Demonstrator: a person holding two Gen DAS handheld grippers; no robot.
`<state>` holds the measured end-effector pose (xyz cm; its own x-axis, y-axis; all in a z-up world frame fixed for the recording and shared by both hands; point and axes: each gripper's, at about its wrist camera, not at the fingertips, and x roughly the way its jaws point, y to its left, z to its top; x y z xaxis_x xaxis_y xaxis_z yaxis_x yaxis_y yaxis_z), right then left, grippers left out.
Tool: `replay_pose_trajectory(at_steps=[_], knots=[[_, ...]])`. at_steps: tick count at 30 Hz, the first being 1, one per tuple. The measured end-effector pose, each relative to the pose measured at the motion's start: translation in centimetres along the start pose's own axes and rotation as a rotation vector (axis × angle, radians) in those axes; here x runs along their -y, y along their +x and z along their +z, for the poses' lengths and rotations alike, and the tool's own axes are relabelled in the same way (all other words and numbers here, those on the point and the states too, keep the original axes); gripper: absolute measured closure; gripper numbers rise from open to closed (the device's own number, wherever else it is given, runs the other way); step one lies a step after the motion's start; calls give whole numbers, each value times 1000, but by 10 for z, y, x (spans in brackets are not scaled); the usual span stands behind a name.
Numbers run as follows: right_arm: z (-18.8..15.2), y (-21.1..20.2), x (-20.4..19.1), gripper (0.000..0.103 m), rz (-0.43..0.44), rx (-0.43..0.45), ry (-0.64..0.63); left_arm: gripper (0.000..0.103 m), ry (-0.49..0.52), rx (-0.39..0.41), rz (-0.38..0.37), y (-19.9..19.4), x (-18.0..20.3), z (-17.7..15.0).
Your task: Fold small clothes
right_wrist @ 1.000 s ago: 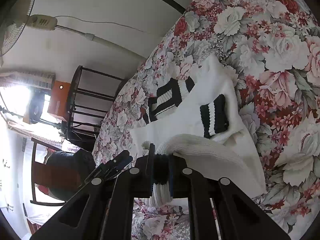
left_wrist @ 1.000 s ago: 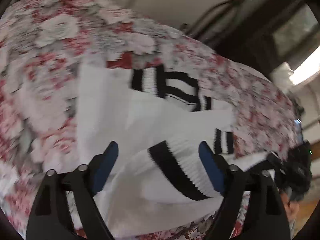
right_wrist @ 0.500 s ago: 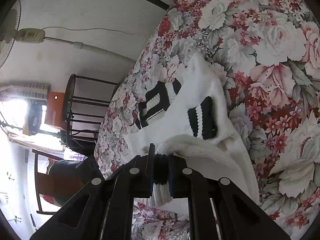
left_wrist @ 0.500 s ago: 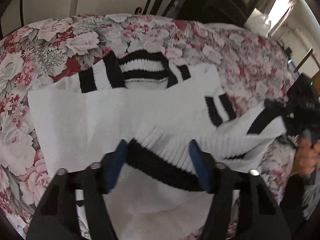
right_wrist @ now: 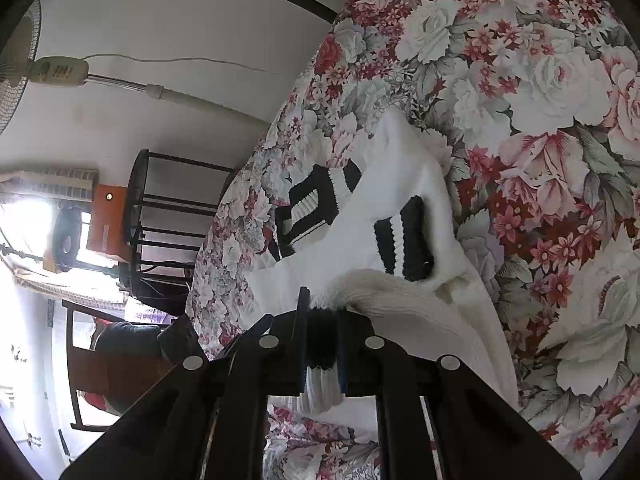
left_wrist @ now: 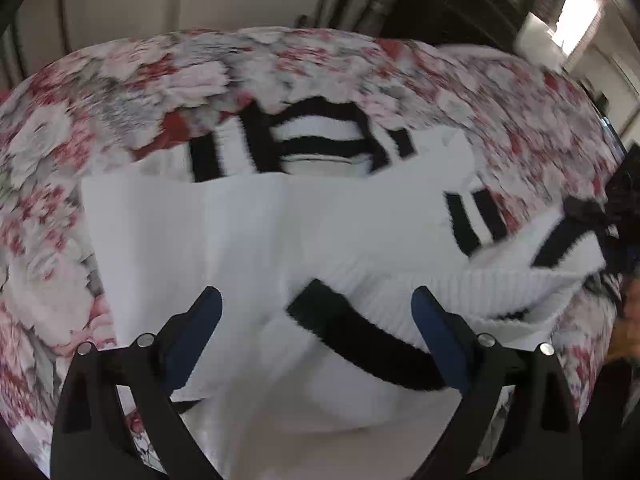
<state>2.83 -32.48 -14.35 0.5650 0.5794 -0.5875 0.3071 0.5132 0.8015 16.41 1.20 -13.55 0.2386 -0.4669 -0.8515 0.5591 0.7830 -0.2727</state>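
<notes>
- On a flower-printed bedspread (left_wrist: pixel 120 92), we are working with a white knitted sweater (left_wrist: pixel 256 232) trimmed in black stripes, which is lying spread across the middle of the cloth.
- Near the bottom of the left wrist view, our left gripper (left_wrist: pixel 316 312) is hanging over the garment with its blue-padded fingers (left_wrist: pixel 200 320) spread wide; the jaws have just been opening, and the ribbed, black-banded hem (left_wrist: pixel 360 344) is lying loose between them, with neither pad pressing on it.
- At the far side of the sweater, the striped collar (left_wrist: pixel 320 140) is resting against the floral cloth, and a striped cuff (left_wrist: pixel 472 220) is lying on the right part of the garment.
- Over on the right, our right gripper (right_wrist: pixel 320 320) is pressing its jaws together on a fold of that ribbed hem, pinching a black band of it, and white ribbing is hanging out below the fingers.
- From that pinch, the lifted edge is arching away to the right and running down onto the bedspread.
- Beyond the bed's left edge in the right wrist view, a dark metal rack (right_wrist: pixel 168 224) and a standing fan (right_wrist: pixel 24 72) are showing against a pale wall.
</notes>
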Motion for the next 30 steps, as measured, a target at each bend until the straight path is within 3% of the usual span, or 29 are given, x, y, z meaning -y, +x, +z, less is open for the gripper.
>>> replay_pose_trajectory(at_steps=[1,2,4,5,12,17,22,26,30], knots=[[0,-1,0,91,2,-1,3,21,8,-16,-23,4,2,-1],[1,0,0,91,1,-2,3,51,19,-42,-33,10,5,-2],[0,-1,-2,91,-1,-1,-2,70,39,-73,0,22,6,-7],[0,-1,-3,91,0,0,-5,89,25,-62,-8,21,4,-8],[3,-2,-19,91,18,41,-27,92,-37,136,-49,-37,-8,4],[16,15,-44,91,58,58,-60,92,-118,241,-20,-67,-24,15],[43,30,-61,91,65,84,-86,92,-208,306,5,-83,-47,24],[67,51,-51,91,67,75,-47,92,-269,354,15,-93,-64,30],[83,78,-39,91,56,57,-19,92,-333,349,30,-86,-82,33]])
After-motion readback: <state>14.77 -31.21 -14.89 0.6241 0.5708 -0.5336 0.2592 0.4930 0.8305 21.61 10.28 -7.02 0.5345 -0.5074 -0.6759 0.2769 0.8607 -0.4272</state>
